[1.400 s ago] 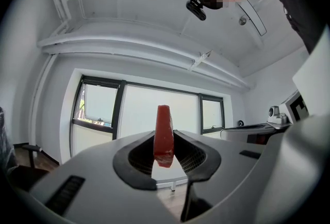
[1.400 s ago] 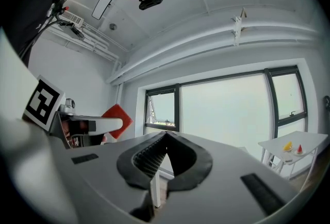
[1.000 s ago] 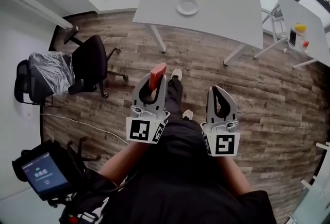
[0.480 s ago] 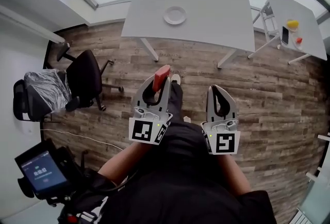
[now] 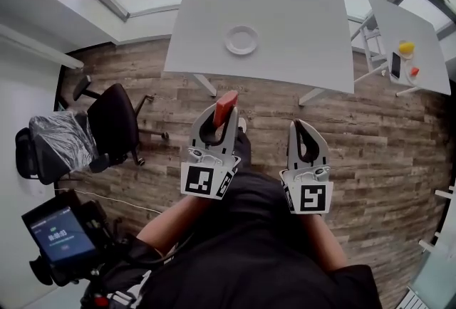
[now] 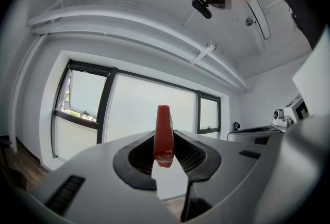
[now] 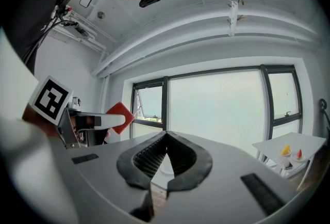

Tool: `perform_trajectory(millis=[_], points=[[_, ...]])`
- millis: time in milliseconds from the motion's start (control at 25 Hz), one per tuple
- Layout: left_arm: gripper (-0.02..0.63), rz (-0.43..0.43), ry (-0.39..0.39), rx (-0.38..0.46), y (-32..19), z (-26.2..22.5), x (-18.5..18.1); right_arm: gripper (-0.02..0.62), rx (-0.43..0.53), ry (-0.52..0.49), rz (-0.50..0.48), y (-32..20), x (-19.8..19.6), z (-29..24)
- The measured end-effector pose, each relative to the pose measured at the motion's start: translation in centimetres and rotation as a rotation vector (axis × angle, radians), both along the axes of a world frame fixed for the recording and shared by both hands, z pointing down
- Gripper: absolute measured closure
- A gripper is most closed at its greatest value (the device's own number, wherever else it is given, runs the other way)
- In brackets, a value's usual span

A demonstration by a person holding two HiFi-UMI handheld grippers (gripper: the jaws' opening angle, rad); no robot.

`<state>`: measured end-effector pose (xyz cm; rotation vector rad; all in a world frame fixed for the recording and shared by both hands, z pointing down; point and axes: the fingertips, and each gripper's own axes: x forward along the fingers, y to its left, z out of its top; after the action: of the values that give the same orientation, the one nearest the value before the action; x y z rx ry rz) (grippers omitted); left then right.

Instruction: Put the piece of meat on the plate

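A red piece of meat [image 5: 225, 107] stands upright between the jaws of my left gripper [image 5: 221, 111], which is shut on it; in the left gripper view the meat [image 6: 164, 135] is pinched at mid-height between the dark pads. The right gripper [image 5: 300, 124] is held level beside it, shut, with nothing in it; its pads meet at the tips [image 7: 165, 138]. From the right gripper view the meat [image 7: 119, 116] shows off to the left. A white plate [image 5: 241, 40] lies on the white table [image 5: 306, 23] ahead, well beyond both grippers.
A black office chair [image 5: 115, 114] and a plastic-wrapped chair [image 5: 53, 145] stand at the left on the wooden floor. A second white table [image 5: 399, 23] at the right carries a phone and small yellow and red items. A device with a screen [image 5: 60, 236] sits at the lower left.
The table and plate have come closer and lower in the head view as both grippers moved forward together. The meat stays gripped in the left jaws.
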<state>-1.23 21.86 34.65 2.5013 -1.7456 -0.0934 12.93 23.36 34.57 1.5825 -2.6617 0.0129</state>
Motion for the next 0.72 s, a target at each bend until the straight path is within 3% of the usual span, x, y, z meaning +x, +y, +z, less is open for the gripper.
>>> perform_trajectory(millis=[320,480,720], points=[[0.511,0.002,0.003,-0.04,-5.9,0.0,-2.5,0.591,-0.007,-0.039,-0.104,-6.6,-5.2,-1.4],[0.511,-0.003,0.014,-0.046,-8.9,-0.1,-4.1,0.591,0.05,0.039,-0.153,-9.2,-8.0,-2.4],[0.511,0.003,0.058,-0.066,-13.2,-0.2,-6.1,0.591,0.039,0.073,-0.18,-13.8,-10.4,-2.5]])
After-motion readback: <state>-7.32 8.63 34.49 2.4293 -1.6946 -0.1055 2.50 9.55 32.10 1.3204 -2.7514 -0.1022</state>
